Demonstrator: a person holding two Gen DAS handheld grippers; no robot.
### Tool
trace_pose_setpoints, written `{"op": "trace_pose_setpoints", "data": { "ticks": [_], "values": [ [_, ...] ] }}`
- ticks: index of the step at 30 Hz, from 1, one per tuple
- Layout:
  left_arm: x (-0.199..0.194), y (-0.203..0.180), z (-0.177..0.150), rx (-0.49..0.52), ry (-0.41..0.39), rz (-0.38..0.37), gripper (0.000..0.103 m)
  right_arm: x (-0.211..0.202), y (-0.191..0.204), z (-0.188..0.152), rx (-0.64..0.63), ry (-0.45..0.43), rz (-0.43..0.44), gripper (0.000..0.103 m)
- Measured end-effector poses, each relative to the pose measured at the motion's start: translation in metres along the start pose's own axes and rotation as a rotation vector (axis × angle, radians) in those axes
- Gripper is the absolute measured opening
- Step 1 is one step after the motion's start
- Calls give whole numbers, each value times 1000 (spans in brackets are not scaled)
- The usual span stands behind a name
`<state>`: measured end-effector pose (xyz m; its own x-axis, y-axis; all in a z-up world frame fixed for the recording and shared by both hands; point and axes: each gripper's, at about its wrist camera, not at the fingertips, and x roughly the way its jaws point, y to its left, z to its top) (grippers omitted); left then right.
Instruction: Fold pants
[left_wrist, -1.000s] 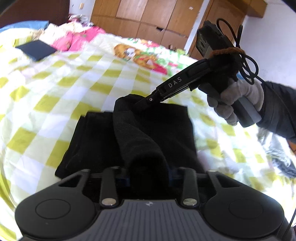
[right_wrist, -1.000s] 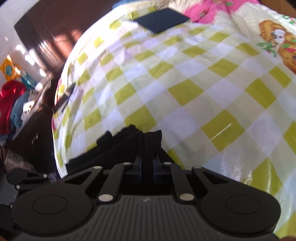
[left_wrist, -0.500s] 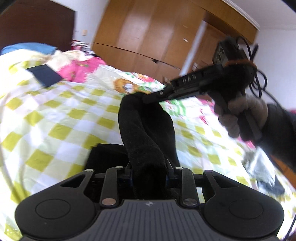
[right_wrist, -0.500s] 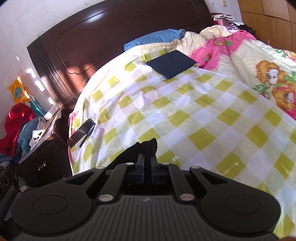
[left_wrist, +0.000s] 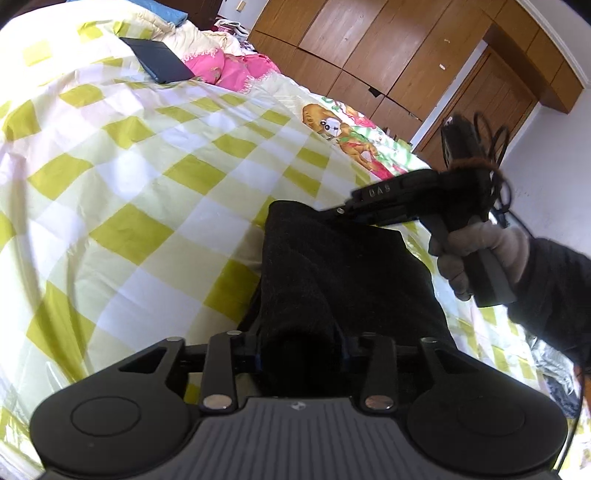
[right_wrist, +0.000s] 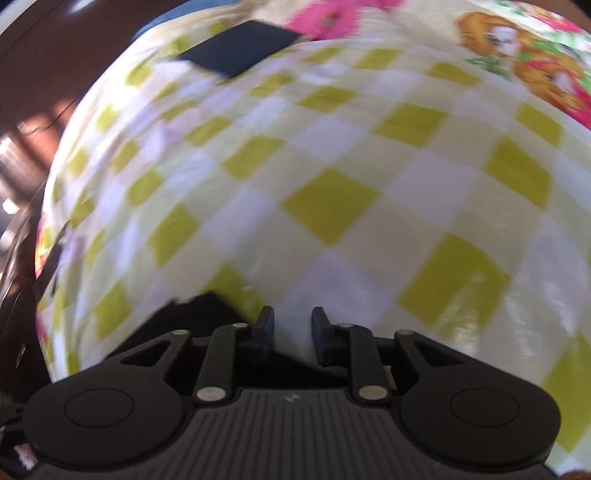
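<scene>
The black pants (left_wrist: 343, 273) lie folded on the checked bedspread (left_wrist: 155, 177). My left gripper (left_wrist: 301, 343) is shut on a thick fold of the pants at the near edge. The right gripper shows in the left wrist view (left_wrist: 341, 211) at the far corner of the pants, tips at the cloth. In the right wrist view the right gripper (right_wrist: 289, 328) is open and empty over the bedspread (right_wrist: 332, 192). A black corner of the pants (right_wrist: 192, 314) lies just left of its fingers. That view is blurred.
A dark blue folded item (left_wrist: 157, 61) lies at the far side of the bed, also in the right wrist view (right_wrist: 240, 46). Pink bedding (left_wrist: 236, 70) and a cartoon print (left_wrist: 343, 136) lie beyond. Wooden wardrobes (left_wrist: 388, 48) stand behind.
Both grippers carried the pants fold up and then down flat onto the bed. The right gripper has opened and let go of the pants corner.
</scene>
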<state>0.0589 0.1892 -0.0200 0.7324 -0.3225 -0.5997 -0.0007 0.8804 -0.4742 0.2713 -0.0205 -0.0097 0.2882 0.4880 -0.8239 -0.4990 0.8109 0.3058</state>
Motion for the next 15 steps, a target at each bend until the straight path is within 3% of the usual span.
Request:
{"op": "trace_pose_setpoints", "data": {
  "ticks": [2, 5, 7, 11, 13, 15],
  "values": [
    [-5, 3, 0, -5, 14, 13, 65, -23, -10, -1, 45, -78, -22, 25],
    [-22, 3, 2, 2, -14, 34, 65, -64, 5, -7, -37, -184, -20, 25],
    [-32, -2, 6, 28, -40, 53, 65, -77, 22, -11, -112, -198, 37, 25],
    [-50, -20, 15, 96, -142, 90, 65, -85, 47, -22, -187, -233, 58, 25],
    [-55, -30, 20, 183, -197, 155, 65, -85, 51, -37, -191, -225, 64, 25],
    [-51, -35, 23, 227, -203, 137, 65, -84, 42, -57, -150, -219, 41, 25]
  ]
}}
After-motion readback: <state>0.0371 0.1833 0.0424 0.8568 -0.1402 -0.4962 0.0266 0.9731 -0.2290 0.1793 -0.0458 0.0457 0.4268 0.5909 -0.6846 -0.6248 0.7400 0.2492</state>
